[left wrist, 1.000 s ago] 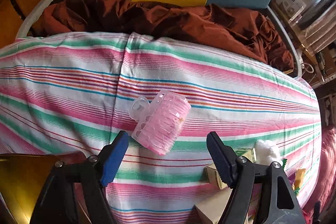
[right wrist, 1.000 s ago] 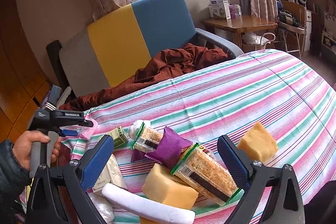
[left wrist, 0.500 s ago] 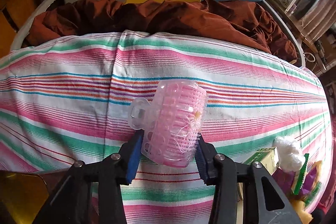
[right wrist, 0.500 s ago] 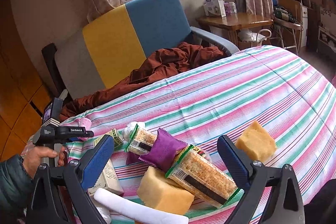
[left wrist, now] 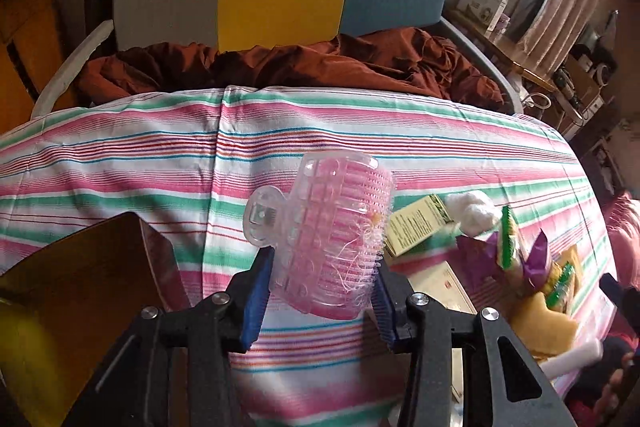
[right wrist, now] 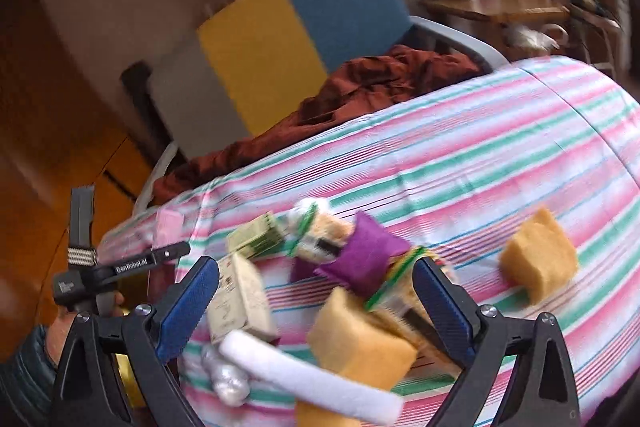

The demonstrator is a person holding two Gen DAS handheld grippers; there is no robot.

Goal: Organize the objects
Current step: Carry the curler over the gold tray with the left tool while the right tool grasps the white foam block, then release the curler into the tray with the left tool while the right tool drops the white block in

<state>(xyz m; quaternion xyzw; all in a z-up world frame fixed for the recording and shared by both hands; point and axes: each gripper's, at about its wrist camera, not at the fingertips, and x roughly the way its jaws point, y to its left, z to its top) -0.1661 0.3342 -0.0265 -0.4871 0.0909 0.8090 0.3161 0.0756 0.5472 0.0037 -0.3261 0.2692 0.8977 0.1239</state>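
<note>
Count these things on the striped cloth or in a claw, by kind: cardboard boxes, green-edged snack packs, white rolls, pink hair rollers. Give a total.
Cardboard boxes: 2, the green box and the beige box
Snack packs: 2, the far snack pack and the near snack pack
White roll: 1
Pink hair roller: 1, in the left claw
Total: 6

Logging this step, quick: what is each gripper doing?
Left gripper: closed on the pink hair clip.
Right gripper: open, holding nothing.

Striped cloth (left wrist: 120, 155) lies bare leftward; clutter pile (right wrist: 320, 287) blocks the right.
</note>
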